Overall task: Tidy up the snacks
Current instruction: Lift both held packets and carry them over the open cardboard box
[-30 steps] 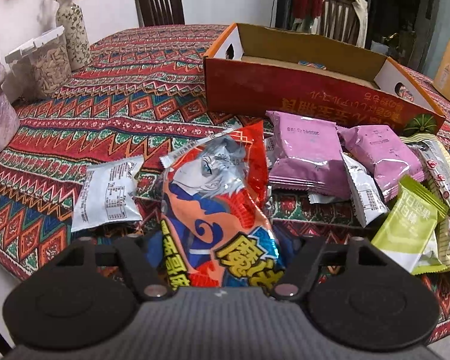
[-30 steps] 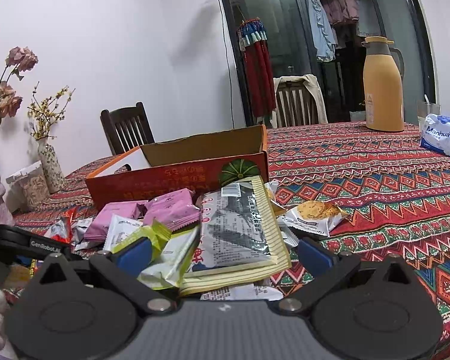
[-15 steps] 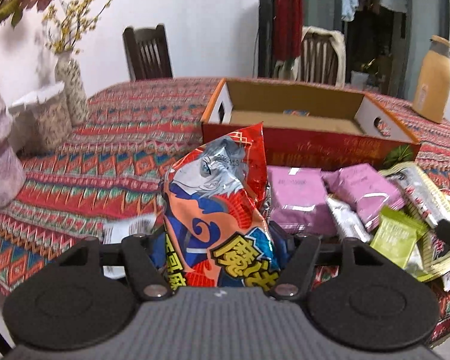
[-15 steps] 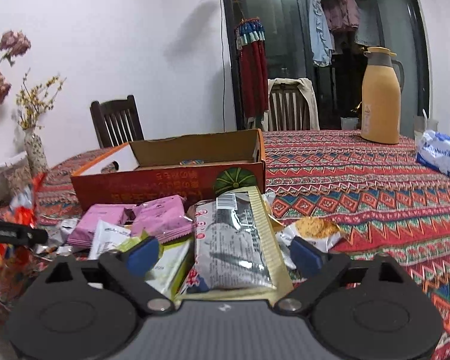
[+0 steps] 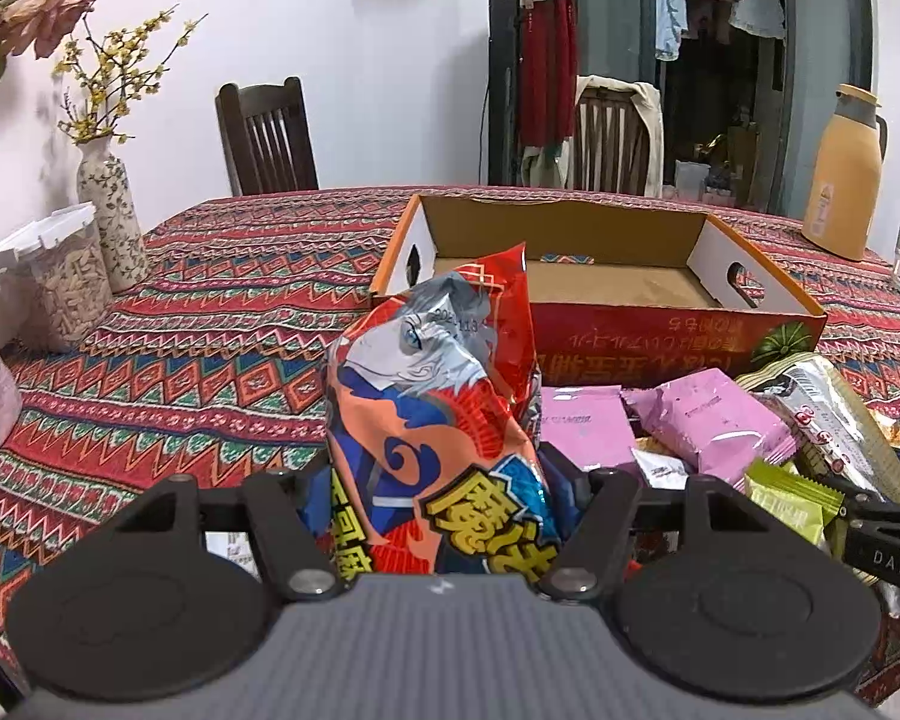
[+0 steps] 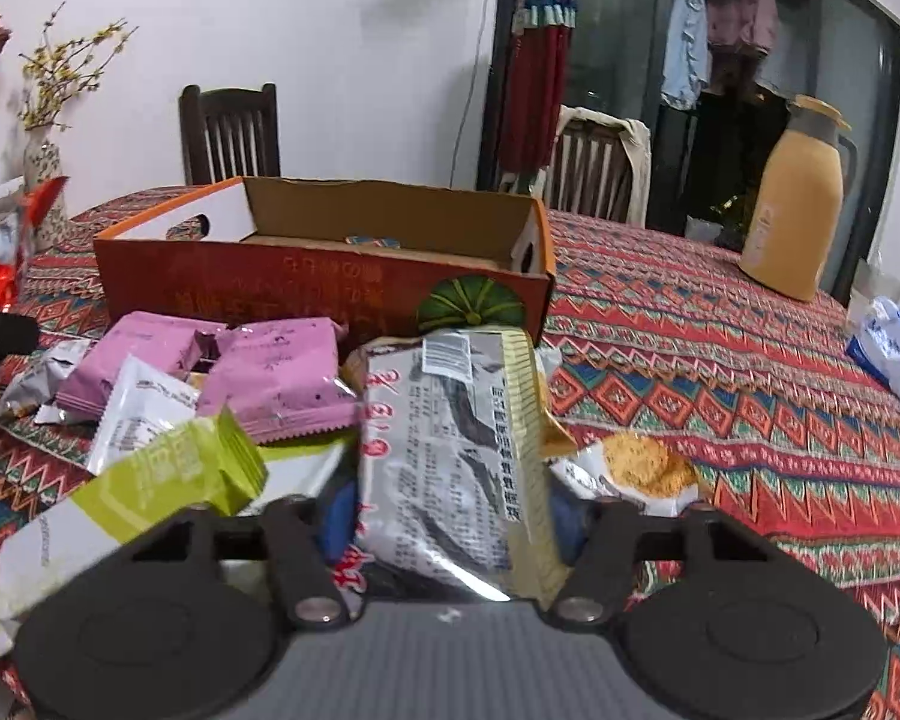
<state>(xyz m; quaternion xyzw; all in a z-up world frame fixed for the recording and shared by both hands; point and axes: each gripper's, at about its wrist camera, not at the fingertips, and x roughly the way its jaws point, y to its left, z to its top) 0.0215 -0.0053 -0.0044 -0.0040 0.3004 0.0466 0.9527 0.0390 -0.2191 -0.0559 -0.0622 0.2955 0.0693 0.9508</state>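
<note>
Red snack bag (image 5: 438, 420) with yellow Chinese characters, barcoded silver packet (image 6: 456, 450)

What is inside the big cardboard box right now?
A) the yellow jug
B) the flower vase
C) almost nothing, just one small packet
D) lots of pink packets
C: the cardboard box shows a bare brown floor with only one small packet lying in it; the other snacks sit outside.

A table under a red zigzag-patterned woven cloth (image 5: 222, 324) carries an open orange cardboard box (image 5: 660, 324) mid-table, pink snack packets (image 6: 270, 378) near the front edge, and a tan thermos jug (image 5: 846, 174) toward the far right edge.
</note>
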